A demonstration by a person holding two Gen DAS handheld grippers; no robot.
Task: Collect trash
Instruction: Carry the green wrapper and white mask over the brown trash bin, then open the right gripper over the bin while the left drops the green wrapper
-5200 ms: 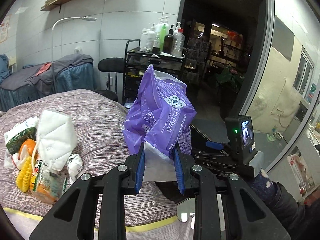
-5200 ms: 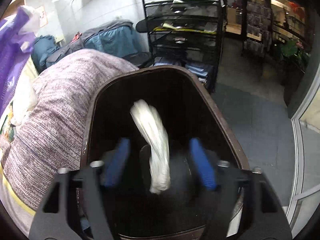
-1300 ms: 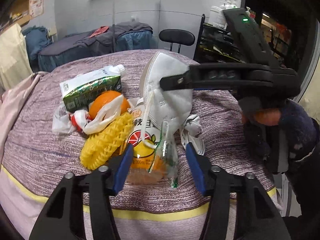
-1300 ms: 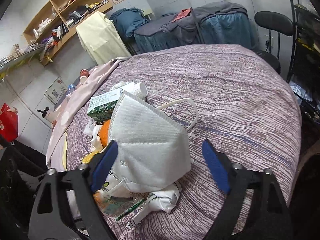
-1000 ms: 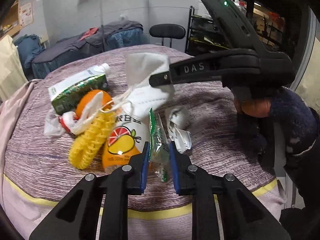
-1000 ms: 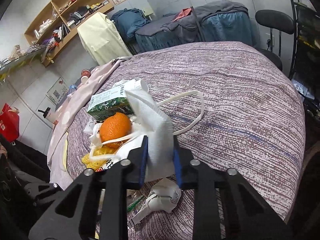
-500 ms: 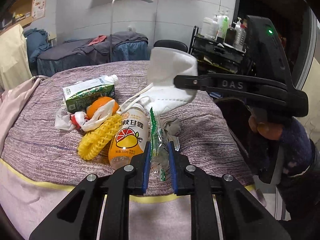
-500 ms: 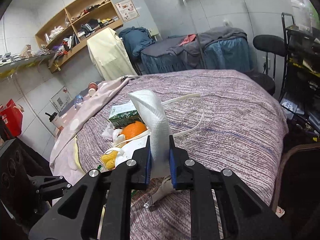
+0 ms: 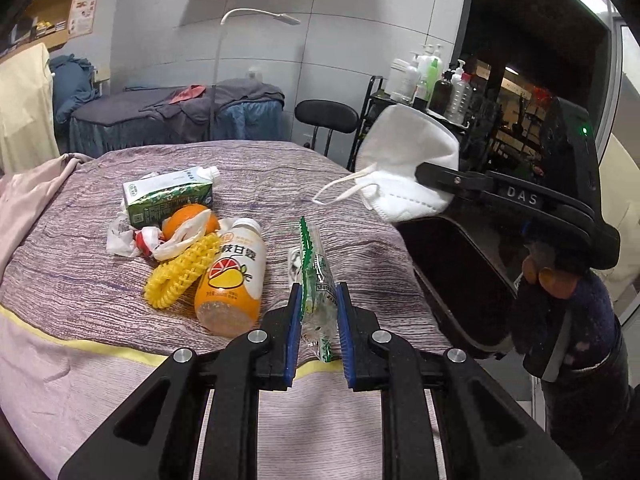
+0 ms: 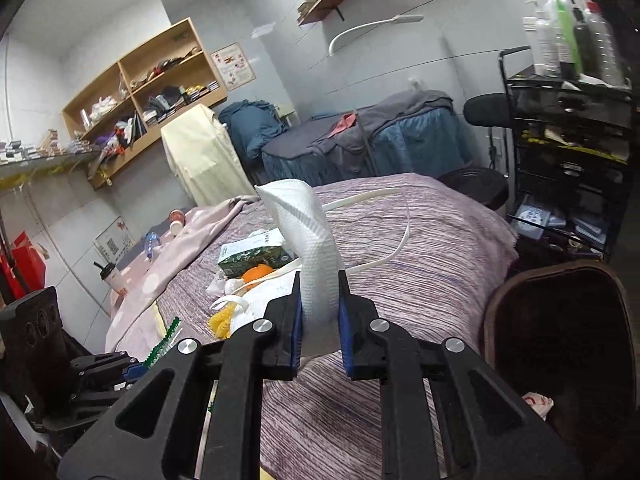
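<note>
Grey tiled walls (image 10: 100,32), wooden shelves (image 10: 148,68), a black chair (image 9: 326,112), a covered bed (image 9: 168,120).

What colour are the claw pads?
Blue pads, clearest in the left wrist view.

The mask (image 9: 404,168) is white, the bottle (image 9: 232,280) orange, the carton (image 9: 168,196) green, the blanket (image 9: 80,280) purple and stripy.

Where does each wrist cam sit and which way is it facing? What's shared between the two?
Left wrist: on the left gripper, shut on a clear wrapper; looks across the bed toward the brown bin; a gloved hand shows.
Right wrist: on the right gripper, shut on the white mask; looks along the bed toward wall shelves.
Shared: bed, mask, bin, green carton, each other's gripper.
</note>
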